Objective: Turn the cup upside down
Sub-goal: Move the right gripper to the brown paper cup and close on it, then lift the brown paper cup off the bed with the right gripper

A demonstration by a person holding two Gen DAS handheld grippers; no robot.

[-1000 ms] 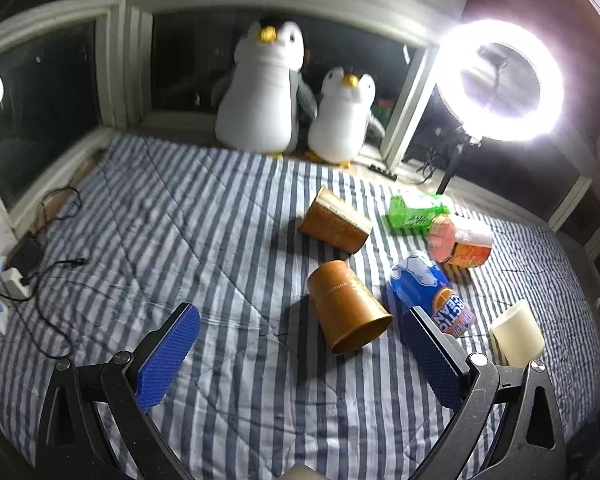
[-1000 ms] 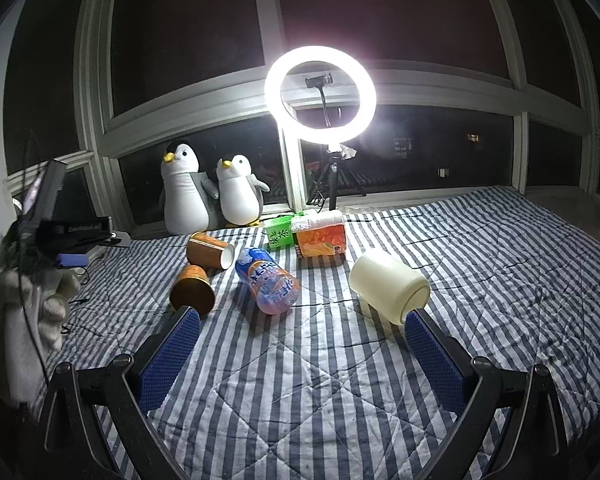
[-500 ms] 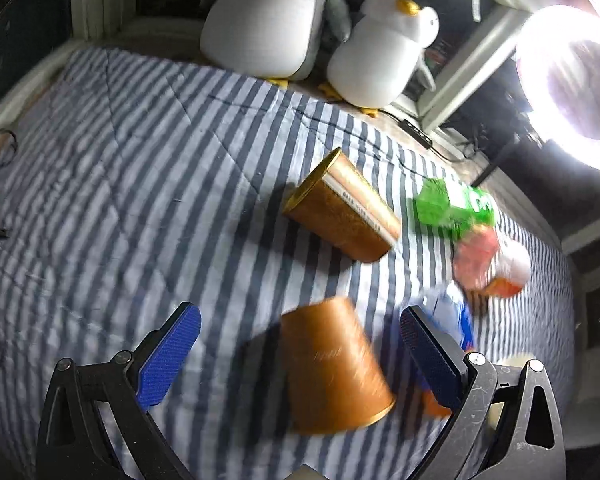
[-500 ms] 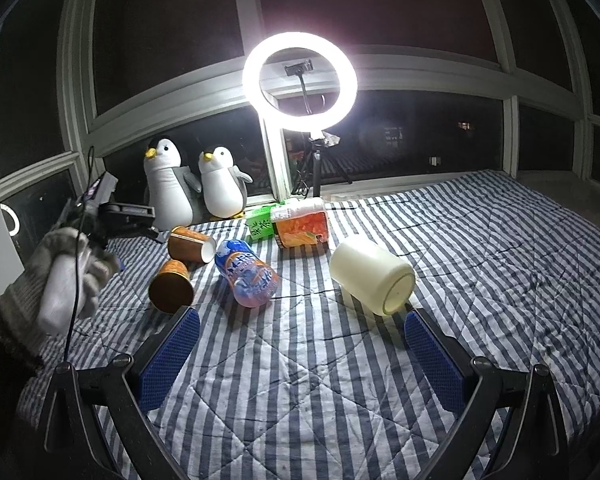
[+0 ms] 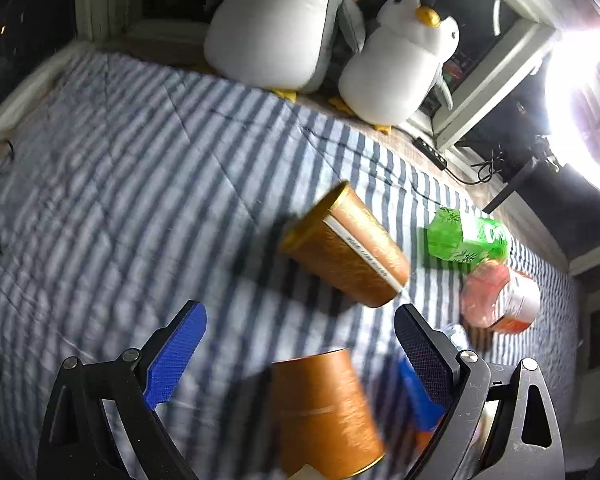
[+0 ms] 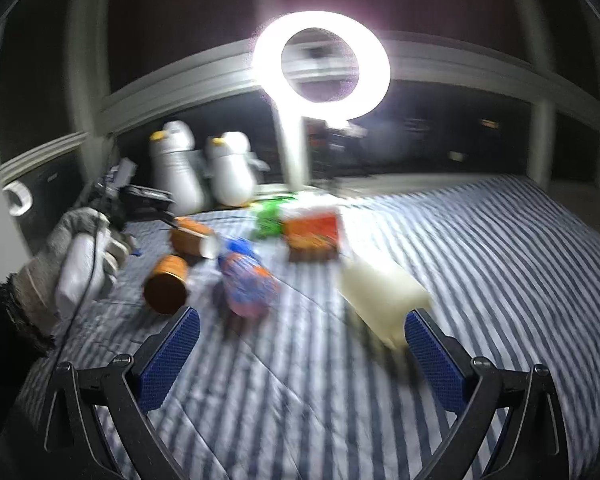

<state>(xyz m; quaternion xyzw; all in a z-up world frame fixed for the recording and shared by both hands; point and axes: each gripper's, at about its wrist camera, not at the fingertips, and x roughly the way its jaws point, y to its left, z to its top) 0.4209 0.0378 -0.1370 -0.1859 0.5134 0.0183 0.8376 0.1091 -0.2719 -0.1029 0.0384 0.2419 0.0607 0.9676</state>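
Left gripper [image 5: 300, 340] held wide apart, nothing gripped. Brown cup [image 5: 324, 412] seen lying on side on striped blanket [image 5: 120, 200], between blue pads, low in left view, blurred. Second brown cup [image 5: 344, 248] lying at 12 o'clock from it, apart. Green carton [image 5: 464, 238] at 1 o'clock. Right gripper [image 6: 300, 352] also spread wide, empty; cream cup [image 6: 380, 296] lying on side near right pad [image 6: 436, 364]. Contact cannot be told.
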